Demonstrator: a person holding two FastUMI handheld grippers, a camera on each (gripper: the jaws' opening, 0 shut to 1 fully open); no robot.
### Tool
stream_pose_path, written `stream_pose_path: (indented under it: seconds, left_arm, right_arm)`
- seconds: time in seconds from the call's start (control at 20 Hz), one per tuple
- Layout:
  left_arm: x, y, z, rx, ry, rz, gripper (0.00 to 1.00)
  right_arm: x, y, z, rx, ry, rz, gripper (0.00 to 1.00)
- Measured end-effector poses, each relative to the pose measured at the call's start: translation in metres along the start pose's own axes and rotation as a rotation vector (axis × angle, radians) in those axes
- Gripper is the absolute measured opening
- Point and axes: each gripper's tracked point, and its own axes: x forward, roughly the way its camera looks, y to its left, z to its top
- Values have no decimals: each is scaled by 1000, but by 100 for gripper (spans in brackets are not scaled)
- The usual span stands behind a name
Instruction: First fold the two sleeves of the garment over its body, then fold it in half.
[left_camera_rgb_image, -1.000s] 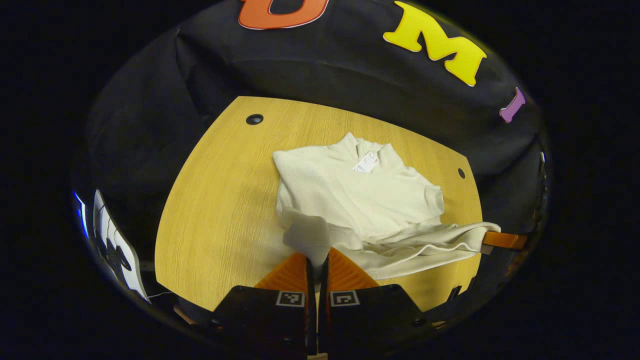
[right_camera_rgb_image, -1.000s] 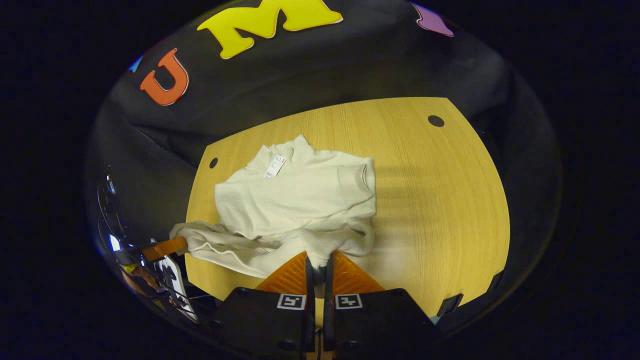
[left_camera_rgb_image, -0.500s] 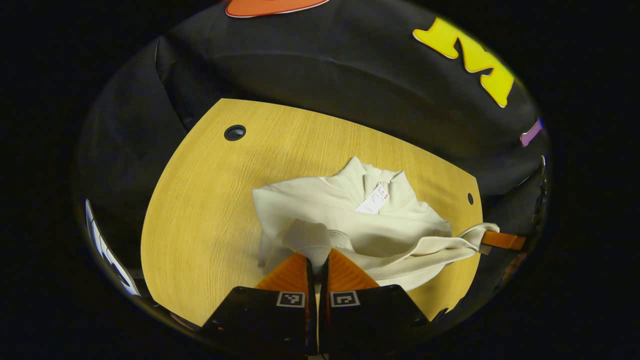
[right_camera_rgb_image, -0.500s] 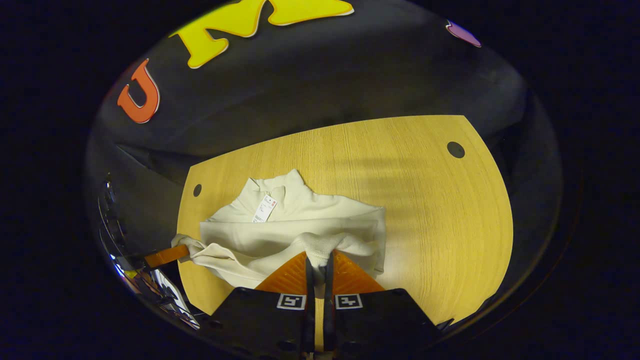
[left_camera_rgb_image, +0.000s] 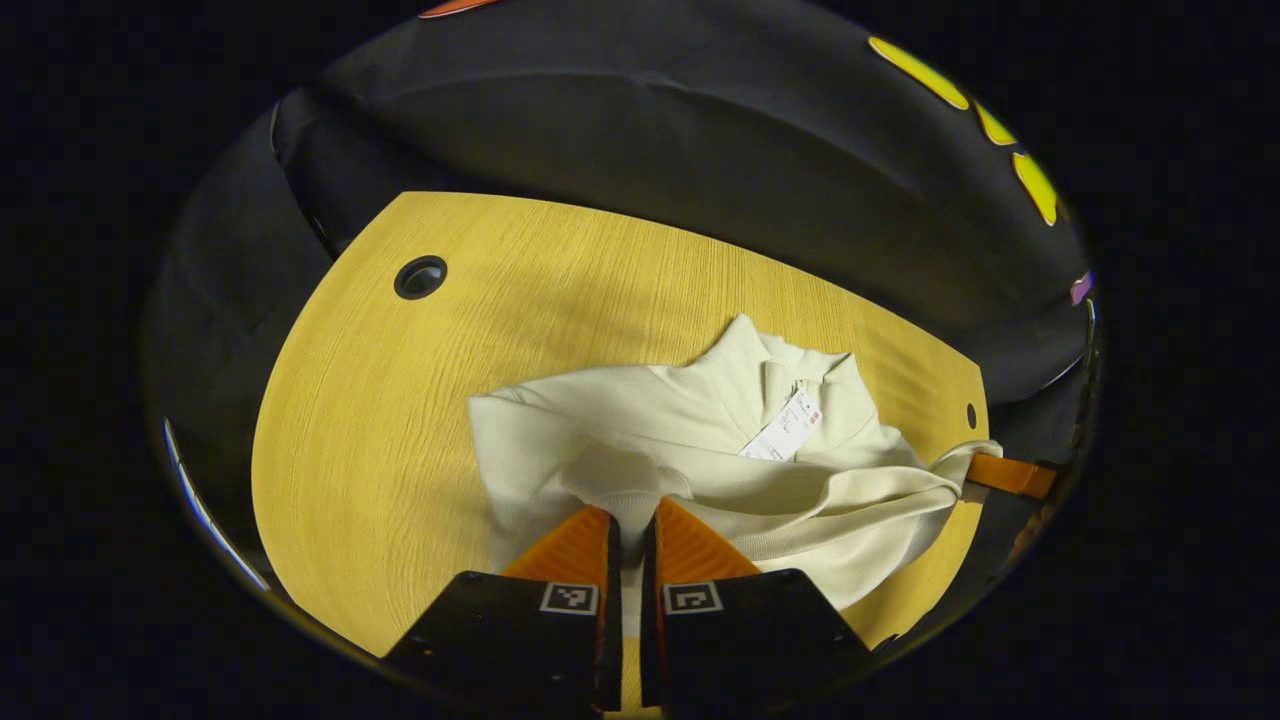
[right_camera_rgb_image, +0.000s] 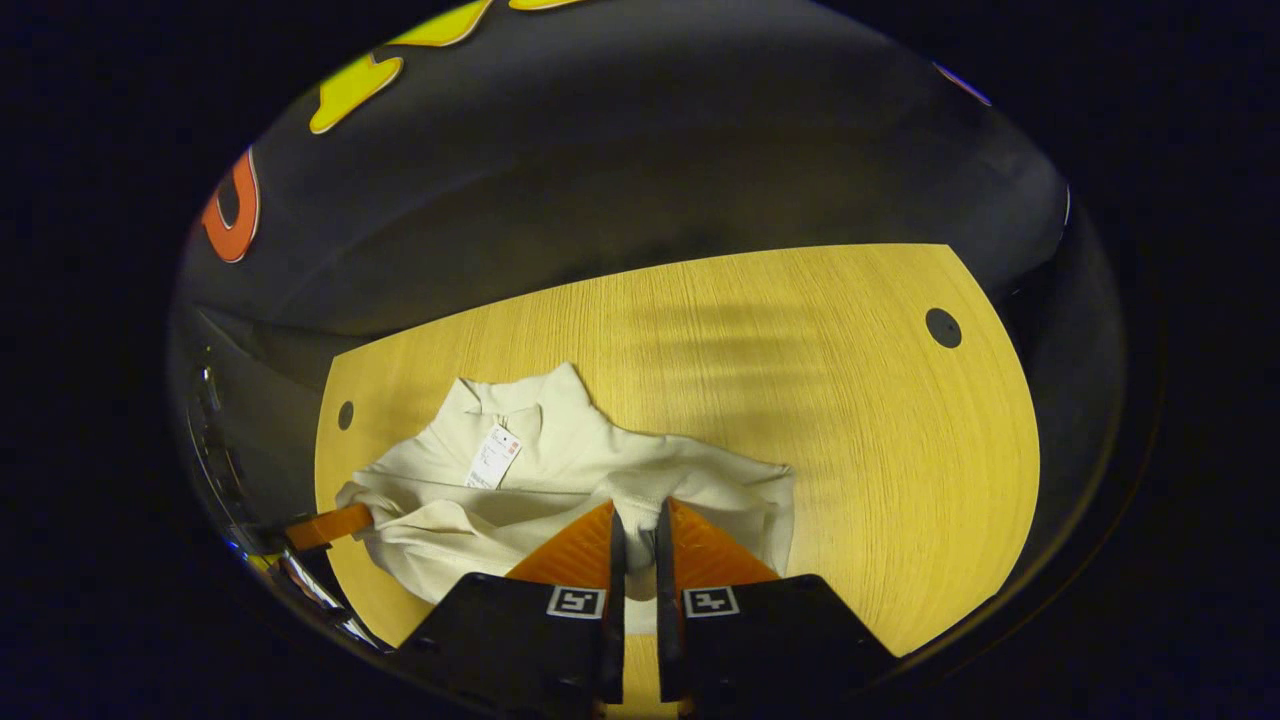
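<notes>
A: Since a second ago we are carrying the hem up over the body; the garment is looking shorter now, and the collar is sitting closer to both our grippers.

B: Agreed. No bins or boxes are showing, so nothing is sitting inside anything; the sweater is lying straight on the wooden table.

A: Going left to right in the left gripper view, we are seeing a dark round hole in the tabletop, then the left gripper pinching the ribbed hem with both fingers pressed together on the cloth, then the white tag at the collar, and at the far right edge the right gripper's finger biting the other hem corner.

B: In the right gripper view we are seeing the reverse: the left gripper's finger at the left edge, the tag, then the right gripper clamped on its fold of hem, and bare tabletop stretching right.

A: The garment is cream, soft and rumpled, its lifted lower edge sagging between our two grips.
</notes>
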Motion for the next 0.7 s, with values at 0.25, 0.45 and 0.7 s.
stream_pose_path:
  seconds: [0.25, 0.45, 0.7]
  left_arm:
    - [4, 3, -1, -21, -6, 8, 36]
    - [-9, -3, 8, -15, -57, 5, 91]
    - [-52, -5, 18, 41, -198, 0, 100]
  right_arm:
    - [3, 8, 13, -14, -52, 9, 26]
    - [-18, 18, 20, -52, -112, 34, 44]
    - [-68, 16, 19, -138, -199, -3, 89]
